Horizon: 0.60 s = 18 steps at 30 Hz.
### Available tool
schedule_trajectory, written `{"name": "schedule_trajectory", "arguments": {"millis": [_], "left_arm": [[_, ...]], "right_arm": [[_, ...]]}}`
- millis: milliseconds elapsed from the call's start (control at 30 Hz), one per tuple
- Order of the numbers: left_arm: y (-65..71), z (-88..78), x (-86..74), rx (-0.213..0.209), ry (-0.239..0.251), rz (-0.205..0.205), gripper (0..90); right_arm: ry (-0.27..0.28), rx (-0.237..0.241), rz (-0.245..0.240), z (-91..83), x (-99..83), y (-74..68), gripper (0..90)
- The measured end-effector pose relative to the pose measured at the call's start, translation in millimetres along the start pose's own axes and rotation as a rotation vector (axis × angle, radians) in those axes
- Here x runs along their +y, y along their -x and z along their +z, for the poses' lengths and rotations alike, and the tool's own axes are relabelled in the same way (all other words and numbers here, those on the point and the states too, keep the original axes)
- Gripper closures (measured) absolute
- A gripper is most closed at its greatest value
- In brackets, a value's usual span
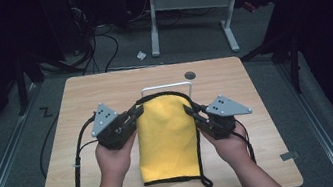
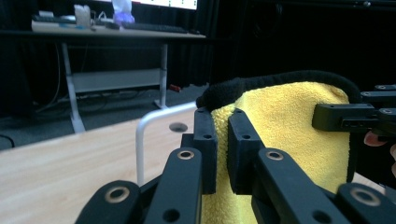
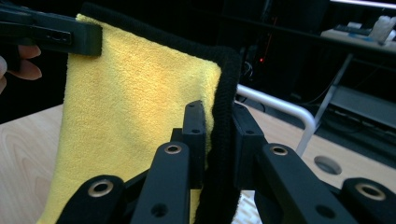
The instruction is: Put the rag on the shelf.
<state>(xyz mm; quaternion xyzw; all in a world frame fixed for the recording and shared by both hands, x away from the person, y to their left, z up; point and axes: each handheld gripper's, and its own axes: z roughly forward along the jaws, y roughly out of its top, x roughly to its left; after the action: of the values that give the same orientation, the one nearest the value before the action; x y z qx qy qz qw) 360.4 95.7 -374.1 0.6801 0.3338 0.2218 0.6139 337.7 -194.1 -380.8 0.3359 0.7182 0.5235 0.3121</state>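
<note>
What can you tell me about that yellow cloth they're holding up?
The yellow cloth looks like soft, fuzzy microfibre with a black stitched border. It hangs lifted by its top edge, the left tool and right tool each pinching an upper corner. Its bottom end reaches the wooden table, just before a white metal rail.

Dark room, grey carpet floor (image 1: 186, 39); white-legged desk (image 1: 191, 3) at far side, cables (image 1: 96, 44) trailing on floor, paper scrap (image 1: 141, 55) nearby; light wooden table (image 1: 83, 94) in foreground
</note>
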Motion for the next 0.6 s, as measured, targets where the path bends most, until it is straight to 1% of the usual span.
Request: {"name": "schedule_trajectory", "arguments": {"millis": [67,200,300,400,467,567,600], "left_arm": [[0.1,0.4,7.4,0.005,0.009,0.017,83.7],[0.8,0.1,20.7,0.013,0.035,0.038,83.8],[0.8,0.0,29.2,0.011,0.055,0.043,83.9],[1.1,1.5,36.5,0.016,0.07,0.056,83.9],[0.8,2.7,39.6,0.018,0.073,0.057,84.0],[0.8,4.8,42.5,0.02,0.074,0.067,83.9],[0.5,5.1,43.2,0.028,0.072,0.072,83.9]], "right_arm": [[0.011,-0.007,-0.002,-0.9,6.0,1.8,79.3],[0.038,-0.01,-0.001,-2.9,18.9,7.9,79.4],[0.059,-0.011,0.001,-4.8,28.0,12.1,79.5],[0.078,-0.016,0.0,-6.6,35.4,14.1,79.5],[0.095,-0.021,-0.01,-7.9,38.9,15.2,79.6],[0.097,-0.025,-0.006,-8.0,41.2,17.0,79.7],[0.098,-0.026,-0.005,-8.0,41.5,17.8,79.7]]}}
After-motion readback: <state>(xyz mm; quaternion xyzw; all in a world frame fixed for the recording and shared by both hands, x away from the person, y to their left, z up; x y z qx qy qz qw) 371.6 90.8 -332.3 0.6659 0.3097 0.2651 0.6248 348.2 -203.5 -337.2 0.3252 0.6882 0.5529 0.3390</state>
